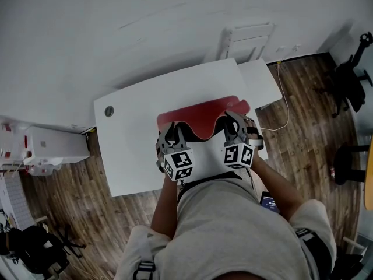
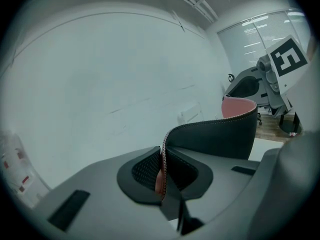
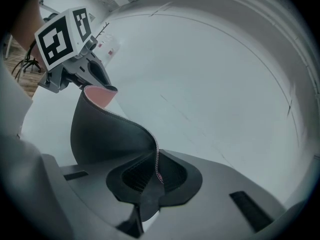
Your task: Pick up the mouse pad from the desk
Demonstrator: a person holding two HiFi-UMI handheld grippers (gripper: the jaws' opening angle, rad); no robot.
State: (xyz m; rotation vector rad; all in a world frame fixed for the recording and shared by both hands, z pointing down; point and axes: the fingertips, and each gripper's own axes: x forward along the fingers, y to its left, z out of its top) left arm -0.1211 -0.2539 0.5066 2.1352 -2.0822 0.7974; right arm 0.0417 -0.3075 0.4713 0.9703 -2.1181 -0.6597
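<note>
The mouse pad [image 1: 204,115] is red on top and dark grey underneath, with a stitched edge. It hangs lifted above the white desk [image 1: 134,150], sagging between my two grippers. My left gripper [image 1: 173,137] is shut on the pad's near left edge, and the pad [image 2: 215,134] curls away from its jaws toward the other gripper. My right gripper [image 1: 232,127] is shut on the near right edge, where the pad [image 3: 107,134] bends leftward, its pink face showing at the far end. The stitched rim [image 3: 158,166] sits pinched between the right jaws.
A white side unit [image 1: 259,80] stands against the desk's far right corner, with a cable [image 1: 282,98] on the wooden floor beside it. A round grommet [image 1: 109,111] marks the desk's left side. A white chair back [image 1: 247,39] leans at the wall. Black chairs [image 1: 349,86] stand at the right.
</note>
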